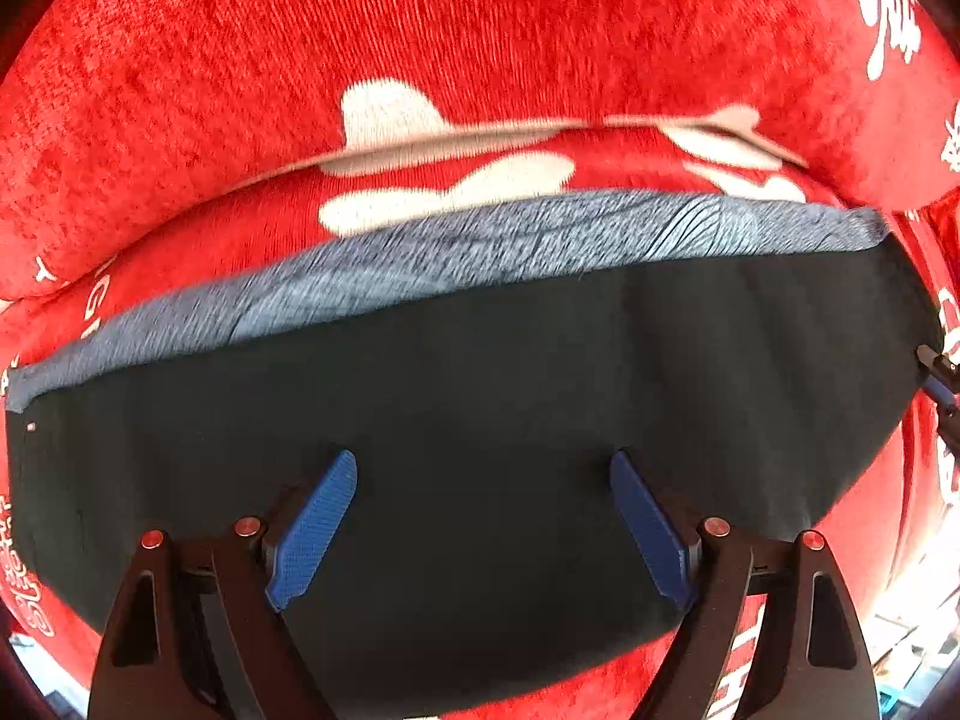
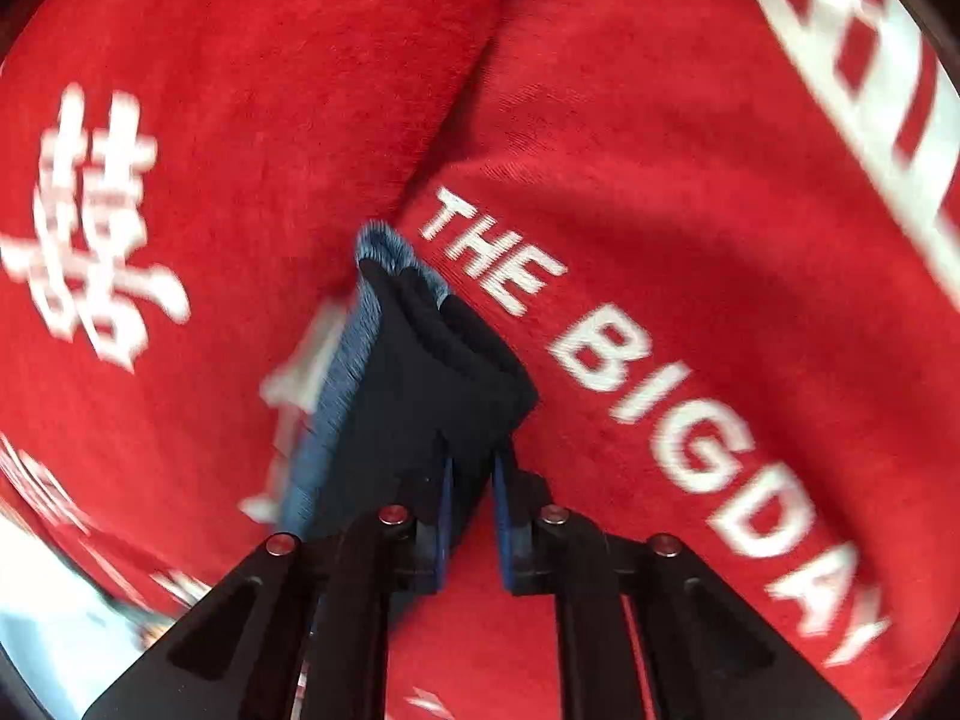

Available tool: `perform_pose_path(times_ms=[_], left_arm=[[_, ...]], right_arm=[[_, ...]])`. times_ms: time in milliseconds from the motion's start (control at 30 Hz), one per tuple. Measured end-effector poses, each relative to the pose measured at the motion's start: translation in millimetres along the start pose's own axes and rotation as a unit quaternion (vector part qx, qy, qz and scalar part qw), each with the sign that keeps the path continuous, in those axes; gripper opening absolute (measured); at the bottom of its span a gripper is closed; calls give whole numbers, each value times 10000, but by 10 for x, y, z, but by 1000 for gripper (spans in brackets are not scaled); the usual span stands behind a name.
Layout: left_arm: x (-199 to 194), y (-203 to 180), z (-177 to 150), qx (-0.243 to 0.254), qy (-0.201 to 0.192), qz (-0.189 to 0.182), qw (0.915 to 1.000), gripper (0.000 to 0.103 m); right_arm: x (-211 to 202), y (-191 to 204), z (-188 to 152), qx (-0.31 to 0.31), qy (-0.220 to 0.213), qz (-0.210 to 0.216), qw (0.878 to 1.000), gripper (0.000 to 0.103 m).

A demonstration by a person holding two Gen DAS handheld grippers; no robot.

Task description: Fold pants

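A home, likely a bedroom: red bedding point(image 2: 690, 180) printed with white characters and "THE BIG DAY" fills both views, with a plump red pillow point(image 1: 420, 30) across the upper frame.

Almost the whole view is filled by a red cover point(image 1: 480, 30) with white marks. In the left wrist view a soft red pillow is seen from 9 to 3 o'clock along the top, and white shapes point(image 1: 390, 114) are printed on it. In the right wrist view white words point(image 2: 630, 372), "THE BIGDAY", are printed from the middle toward 4 o'clock. A white sign point(image 2: 90, 222) is seen at 9 o'clock. A checked white band point(image 2: 870, 90) is seen at 2 o'clock. Bright light point(image 2: 42, 600) is seen at 8 o'clock.
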State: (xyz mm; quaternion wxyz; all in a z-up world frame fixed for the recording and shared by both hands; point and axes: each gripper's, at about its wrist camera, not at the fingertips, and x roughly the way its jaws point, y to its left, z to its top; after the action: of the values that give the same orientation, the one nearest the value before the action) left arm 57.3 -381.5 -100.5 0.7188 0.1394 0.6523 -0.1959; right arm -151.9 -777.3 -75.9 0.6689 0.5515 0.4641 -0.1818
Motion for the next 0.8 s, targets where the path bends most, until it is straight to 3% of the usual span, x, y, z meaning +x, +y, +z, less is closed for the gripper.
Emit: perform_pose_path(times_ms=[67, 100, 200, 367, 500, 600, 800], left_arm=[[20, -5, -58, 54, 12, 55, 10000, 87], [12, -9, -59, 56, 14, 67, 10000, 87], [-84, 93, -96, -10, 19, 30, 10000, 87], [-296, 564, -275, -199, -36, 115, 9997, 87], [-415, 1252, -417, -483, -126, 221, 9985, 87], [-470, 1775, -527, -691, -193, 307, 9970, 87], [-540, 2941, -868, -1092, -306, 385, 9928, 87]], right_arm=[[97, -80, 24, -132, 277, -523, 9982, 17], [95, -118, 44, -41, 259, -512, 9983, 21], [-42, -101, 35, 88, 147, -733, 9972, 46], [-326, 378, -287, -930, -18, -1094, 9896, 47], [-113, 1111, -681, -2005, 343, -765, 9761, 47], [397, 1829, -1019, -2885, 835, -449, 9528, 47], [1404, 3180, -2109, -4305, 1711, -93, 8862, 47]])
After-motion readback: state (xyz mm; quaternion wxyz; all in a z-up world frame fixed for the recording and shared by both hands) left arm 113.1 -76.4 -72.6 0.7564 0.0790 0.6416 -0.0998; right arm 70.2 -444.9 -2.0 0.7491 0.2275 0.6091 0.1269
